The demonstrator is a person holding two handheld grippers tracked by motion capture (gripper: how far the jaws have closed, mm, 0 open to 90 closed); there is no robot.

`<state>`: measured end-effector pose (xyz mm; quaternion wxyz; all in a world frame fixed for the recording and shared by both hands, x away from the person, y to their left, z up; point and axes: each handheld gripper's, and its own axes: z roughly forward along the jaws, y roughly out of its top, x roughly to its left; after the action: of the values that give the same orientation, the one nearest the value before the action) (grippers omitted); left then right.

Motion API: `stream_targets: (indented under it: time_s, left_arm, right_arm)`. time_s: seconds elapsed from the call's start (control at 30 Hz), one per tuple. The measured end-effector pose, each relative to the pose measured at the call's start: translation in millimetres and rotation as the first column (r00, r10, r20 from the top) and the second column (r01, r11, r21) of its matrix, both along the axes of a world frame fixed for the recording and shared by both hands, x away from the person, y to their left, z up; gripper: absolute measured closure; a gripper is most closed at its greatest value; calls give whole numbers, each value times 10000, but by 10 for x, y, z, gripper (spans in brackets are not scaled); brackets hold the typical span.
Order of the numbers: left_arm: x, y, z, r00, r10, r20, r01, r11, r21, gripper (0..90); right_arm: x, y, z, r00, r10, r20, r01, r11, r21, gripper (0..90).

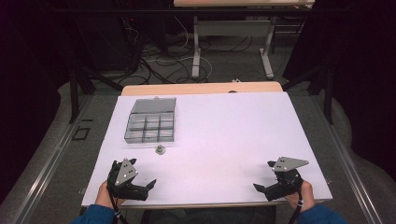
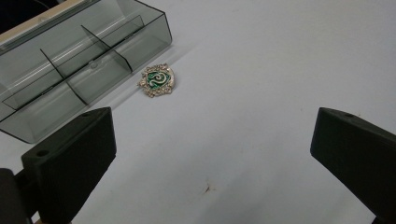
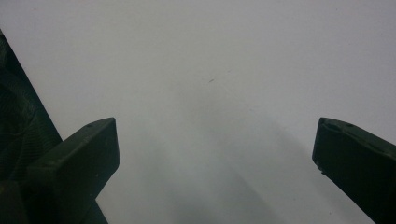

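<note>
Plainly, the brooch (image 1: 160,149) lies forward of the left gripper (image 1: 141,189) and slightly toward the table's middle, on the white table (image 1: 233,135) just beside the near edge of the box (image 1: 152,122). In the left gripper view it sits ahead and left of centre between the jaws, with the box's near wall close behind it; whether they touch I cannot tell. The brooch is roughly round, so no long axis governs the approach. The left gripper stands wide apart and empty at the near left of the table. The right gripper (image 1: 267,189) is also spread wide and empty, at the near right, well apart from the brooch, with bare table before its jaws. The left is clearly the nearer. Open table lies between it and the brooch; the tight side is the far one, where the box's wall leaves little room for a jaw.
</note>
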<state>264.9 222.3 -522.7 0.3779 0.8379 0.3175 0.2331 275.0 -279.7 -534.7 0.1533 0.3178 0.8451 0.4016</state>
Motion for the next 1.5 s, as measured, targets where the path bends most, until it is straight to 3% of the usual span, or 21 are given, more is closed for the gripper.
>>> stream_targets:
  time_s: [0.67,0.97,1.4,1.5]
  left_arm:
    - [10,-16,-1,10000,-29,-12,29,10000,-7,3]
    - [87,-90,0,10000,-76,-3,76,9999,134,2]
    - [244,-204,-11,9993,257,-266,-262,9995,-200,2]
    - [281,-219,-12,9990,298,-327,-302,9995,-110,2]
  right_arm:
    - [9,-2,-1,9999,92,70,-92,9999,-51,4]
    - [4,3,-4,10000,36,-5,-36,10000,-21,4]
    - [6,1,-1,9998,105,-145,-107,9999,-127,4]
    - [4,2,-2,9998,70,-173,-72,9999,-110,4]
